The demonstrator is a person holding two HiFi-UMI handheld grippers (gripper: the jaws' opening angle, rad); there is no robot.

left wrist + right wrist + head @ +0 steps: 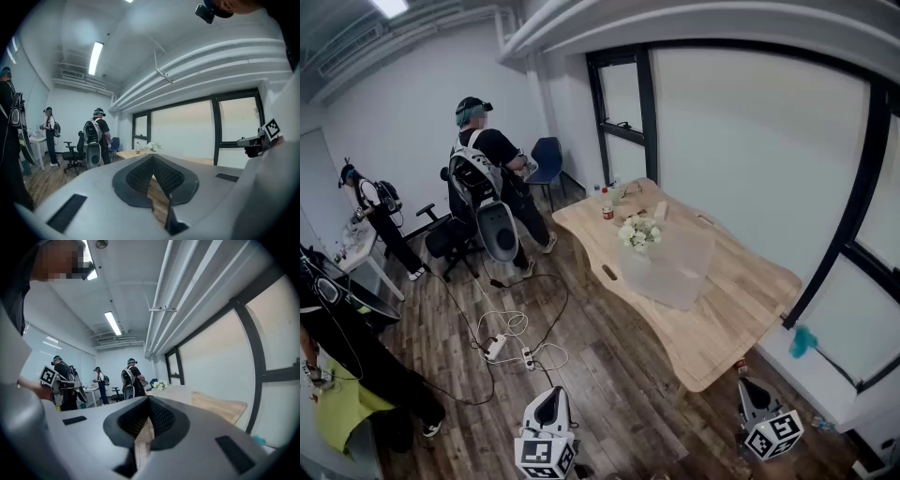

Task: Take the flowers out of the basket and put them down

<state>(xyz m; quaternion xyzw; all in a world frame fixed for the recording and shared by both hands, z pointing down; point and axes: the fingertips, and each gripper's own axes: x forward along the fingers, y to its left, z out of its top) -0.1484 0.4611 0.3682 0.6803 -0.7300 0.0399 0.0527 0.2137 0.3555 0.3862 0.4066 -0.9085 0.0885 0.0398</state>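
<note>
A bunch of white flowers stands in a translucent basket on the light wooden table, well ahead of me. Both grippers hang low over the floor, far from the table. My left gripper sits at the bottom centre and my right gripper near the table's close corner. In the left gripper view the left gripper is shut and holds nothing, with the flowers small beyond it. The right gripper is also shut and empty, and the flowers show far off.
A person with a backpack stands by a black office chair left of the table. Another person is at a white desk. Cables and power strips lie on the wood floor. Bottles stand at the table's far end.
</note>
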